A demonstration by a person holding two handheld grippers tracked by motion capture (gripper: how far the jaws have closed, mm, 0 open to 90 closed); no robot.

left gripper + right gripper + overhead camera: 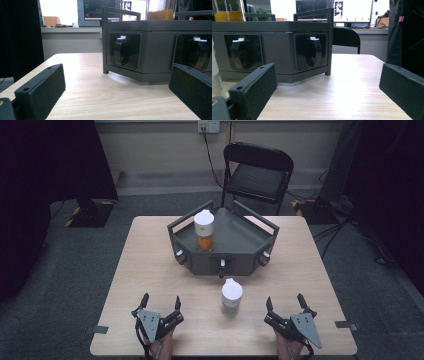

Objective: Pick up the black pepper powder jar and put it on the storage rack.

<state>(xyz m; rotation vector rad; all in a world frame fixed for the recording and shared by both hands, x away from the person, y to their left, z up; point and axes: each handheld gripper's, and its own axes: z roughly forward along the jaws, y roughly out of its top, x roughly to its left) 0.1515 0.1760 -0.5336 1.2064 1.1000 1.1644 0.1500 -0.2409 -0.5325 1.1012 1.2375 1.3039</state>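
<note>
Bottle with white cap (231, 293) stands upright on the wooden table (150, 270), front centre, between both grippers, nearer the right one, just in front of the dark grey tray (240, 232).

Left gripper (160, 304): jaws wide apart, nothing between them, resting low at the near table edge, well apart from the bottle. Its own view looks along the tabletop at the tray's front wall with a recessed knob (121, 51).

Second bottle with orange contents (204, 231) stands upright inside the tray, left part.

Handling guess for the near bottle: clear lower body, looks like rigid glass or hard plastic, probably smooth and slippery, light to moderate weight, tips easily since tall and narrow. Best hold likely across the body below the cap, jaws level, firm squeeze, not on the cap.

Right gripper (285, 302): jaws spread wide, holding nothing, low on the table just right of the bottle; the bottle's edge (215, 82) shows at the far left of its view.
</note>
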